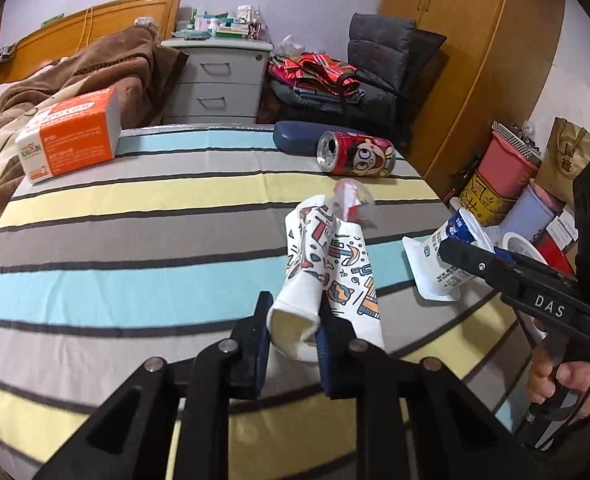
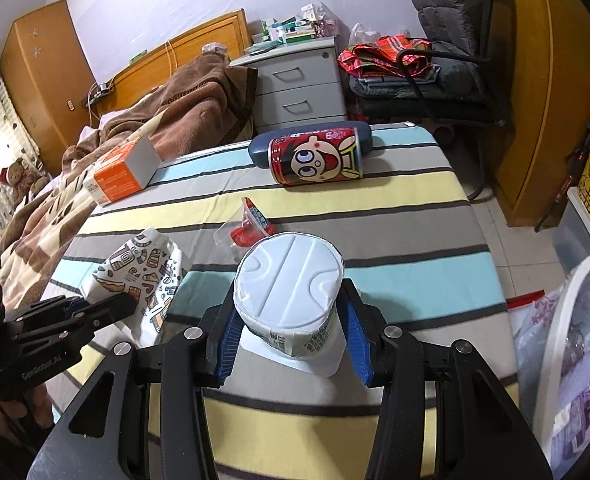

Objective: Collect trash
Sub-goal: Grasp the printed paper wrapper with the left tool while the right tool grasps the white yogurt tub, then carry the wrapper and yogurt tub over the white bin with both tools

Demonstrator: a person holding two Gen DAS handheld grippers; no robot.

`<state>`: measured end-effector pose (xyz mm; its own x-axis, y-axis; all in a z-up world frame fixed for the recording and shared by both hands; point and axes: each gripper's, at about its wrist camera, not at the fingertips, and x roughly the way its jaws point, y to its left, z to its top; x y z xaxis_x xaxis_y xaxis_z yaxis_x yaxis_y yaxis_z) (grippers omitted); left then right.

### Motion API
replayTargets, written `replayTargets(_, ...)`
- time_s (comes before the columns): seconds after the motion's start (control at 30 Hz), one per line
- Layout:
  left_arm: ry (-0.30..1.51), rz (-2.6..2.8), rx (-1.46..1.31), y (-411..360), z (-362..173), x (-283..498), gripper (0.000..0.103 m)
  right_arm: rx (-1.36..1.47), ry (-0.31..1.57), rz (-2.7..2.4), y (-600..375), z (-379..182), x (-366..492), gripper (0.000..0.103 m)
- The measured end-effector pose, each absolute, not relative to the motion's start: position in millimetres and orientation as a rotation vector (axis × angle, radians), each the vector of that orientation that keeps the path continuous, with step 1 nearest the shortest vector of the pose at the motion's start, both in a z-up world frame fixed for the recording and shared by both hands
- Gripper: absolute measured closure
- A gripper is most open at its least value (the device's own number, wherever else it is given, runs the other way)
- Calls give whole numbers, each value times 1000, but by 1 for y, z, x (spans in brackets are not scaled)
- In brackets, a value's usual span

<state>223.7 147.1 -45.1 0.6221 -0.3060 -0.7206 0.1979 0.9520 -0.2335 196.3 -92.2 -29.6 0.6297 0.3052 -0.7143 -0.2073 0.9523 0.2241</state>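
Nearest your left-wrist lens, your left gripper [image 1: 295,332] is clamped on a crumpled patterned paper bag [image 1: 327,264], whose white open end sits pinched between the blue pads while the rest rises off the striped bed cover [image 1: 135,240]. Your right gripper [image 2: 291,320] holds an upside-down white yogurt cup [image 2: 291,280] by its sides, the cup's flat base facing the lens and its wide rim below the fingers.

Containers: a white-rimmed bin [image 2: 567,320] stands at the right edge of the bed on the floor side; a clear liner with pink and purple scraps shows inside it, though blur hides what they are. The red cartoon can [image 1: 355,154] lies on its side near the far edge of the bed, its opened top towards the left, touching a dark blue case [image 1: 295,136] behind it. An orange and white box [image 1: 71,136] rests at the far left corner. A small clear wrapper with red print [image 2: 251,224] lies between the can and the cup.

Pose: both of your grippers point forward and downward over the bed, the right one to the right of the bag; your hand [image 1: 563,384] wraps its handle.
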Motion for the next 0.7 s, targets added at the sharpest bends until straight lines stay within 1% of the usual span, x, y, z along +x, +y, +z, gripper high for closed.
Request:
replayTargets(0.27,840,-271,-105,119,-32,197,82,138,806,271,-116,-17,170,56)
replayTargets(0.7,782,-376,-55,42,-4,164,82,173,742,155,-180,-1,127,56)
